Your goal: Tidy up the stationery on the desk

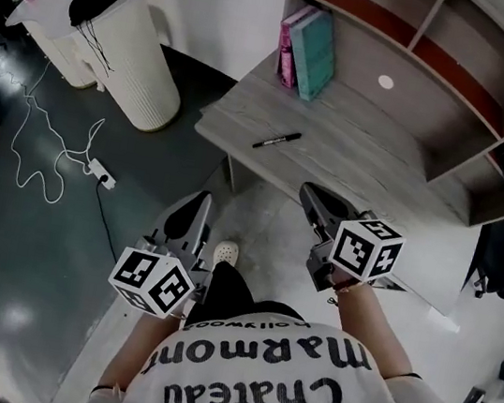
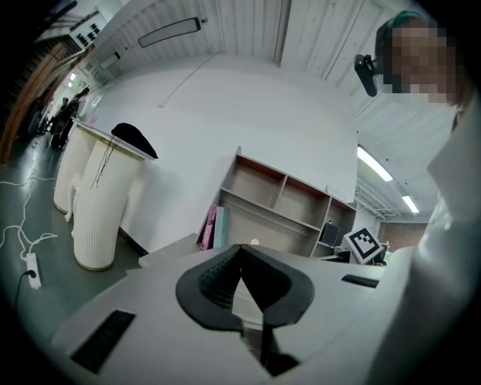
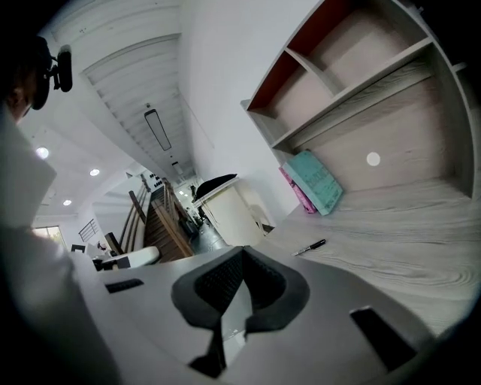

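A black pen [image 1: 276,140] lies on the grey wooden desk [image 1: 363,157] near its front left edge; the right gripper view shows the pen [image 3: 310,247] too. A pink book and a teal book [image 1: 306,51] lean upright at the desk's back left, and the books [image 3: 319,180] show again from the right gripper. My left gripper [image 1: 203,201] hangs below the desk's front edge, over the floor, shut and empty, its pads meeting at the tip [image 2: 240,252]. My right gripper [image 1: 309,192] is just short of the desk's front edge, shut with nothing in it [image 3: 242,254].
Open shelves [image 1: 464,59] rise behind the desk, with a small white disc [image 1: 386,81] on the back panel. A white ribbed bin [image 1: 150,66] with black cloth on top stands on the floor to the left. A power strip [image 1: 102,175] and white cable lie on the floor.
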